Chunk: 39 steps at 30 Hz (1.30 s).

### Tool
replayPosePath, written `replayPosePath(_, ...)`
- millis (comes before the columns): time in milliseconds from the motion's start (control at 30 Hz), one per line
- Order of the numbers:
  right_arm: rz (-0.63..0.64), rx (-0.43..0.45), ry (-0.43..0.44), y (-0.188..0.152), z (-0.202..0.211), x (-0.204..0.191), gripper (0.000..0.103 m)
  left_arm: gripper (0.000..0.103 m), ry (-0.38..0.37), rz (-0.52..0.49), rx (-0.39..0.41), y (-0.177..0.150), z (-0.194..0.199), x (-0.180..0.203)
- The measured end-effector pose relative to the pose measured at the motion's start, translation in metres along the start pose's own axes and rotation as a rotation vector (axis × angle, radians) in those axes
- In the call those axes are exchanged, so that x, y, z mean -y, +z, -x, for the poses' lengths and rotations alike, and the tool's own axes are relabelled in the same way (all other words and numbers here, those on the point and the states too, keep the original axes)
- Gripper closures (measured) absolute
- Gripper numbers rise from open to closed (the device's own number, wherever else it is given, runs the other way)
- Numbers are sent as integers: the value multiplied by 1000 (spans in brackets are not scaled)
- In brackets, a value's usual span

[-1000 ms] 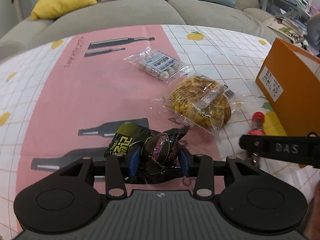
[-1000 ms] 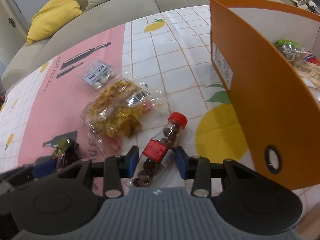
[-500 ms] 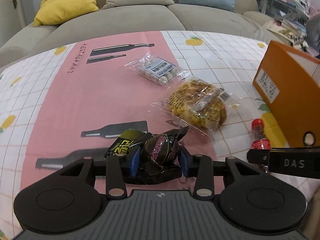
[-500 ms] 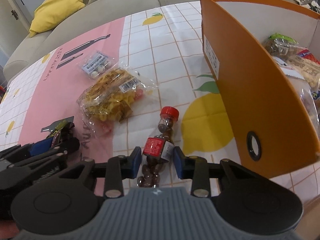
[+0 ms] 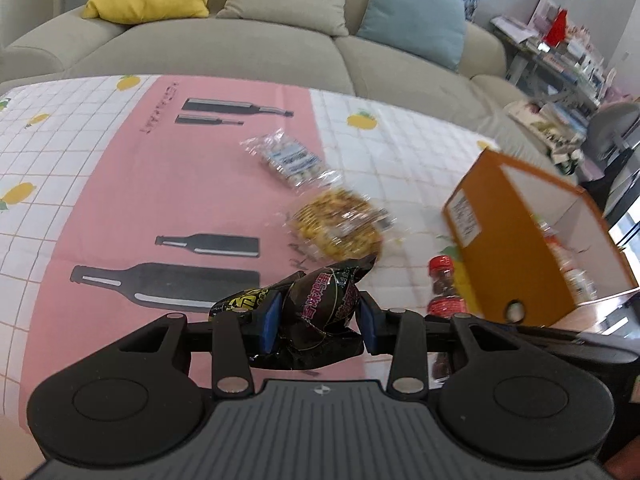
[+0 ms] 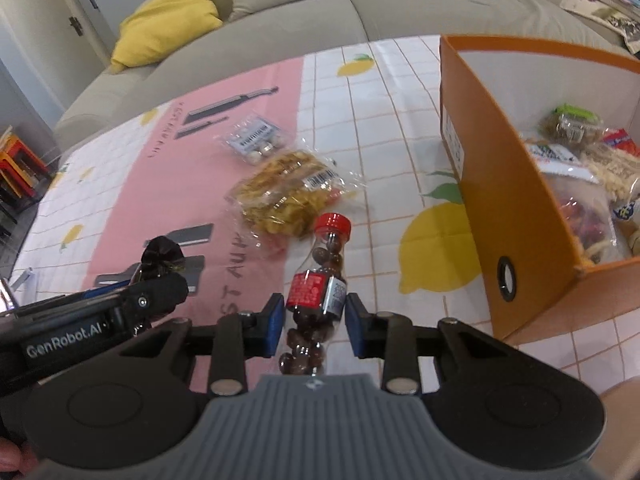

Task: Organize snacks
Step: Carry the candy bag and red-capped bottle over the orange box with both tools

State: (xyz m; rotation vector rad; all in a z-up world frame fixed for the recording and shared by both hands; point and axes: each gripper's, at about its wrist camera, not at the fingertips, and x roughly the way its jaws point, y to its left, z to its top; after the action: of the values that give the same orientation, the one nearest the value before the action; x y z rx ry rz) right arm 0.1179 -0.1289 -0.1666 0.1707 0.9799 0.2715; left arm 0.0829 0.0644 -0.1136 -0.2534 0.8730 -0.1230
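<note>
My left gripper is shut on dark foil snack packets, held above the table; it shows at the left of the right wrist view. My right gripper is shut on a small clear bottle of chocolate balls with a red cap, also seen in the left wrist view. An orange box at the right holds several snack bags. A bag of yellow snacks and a pack of white candies lie on the tablecloth.
The table has a pink and white checked cloth with bottle and lemon prints. A beige sofa with yellow, beige and blue cushions stands behind it. A cluttered shelf stands at the far right.
Both grippers have lifted with their loads: the dark packets and the bottle are now off the cloth. Both views sit higher and look further towards the sofa.
</note>
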Motion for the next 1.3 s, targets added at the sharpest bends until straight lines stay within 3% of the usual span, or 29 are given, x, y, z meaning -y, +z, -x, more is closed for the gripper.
replayPosePath(200,11,56,29,1,36,2,72,58,-41,15,34,11,27,20)
replayPosePath(433,-10,106,77,4,80,17,73,58,-129,9,37,25,50,50)
replayPosePath(633,37,135,70,14,115,33,73,58,-216,-18,27,40,55,81)
replayPosePath(933,62,152,-4,43,157,83,73,58,-334,-106,-15,67,37,146)
replayPosePath(1133,50,161,-101,68,173,127,73,58,-392,-163,-83,81,11,194)
replayPosePath(1300,64,119,-198,89,163,161,73,58,-391,-218,-153,86,-24,228)
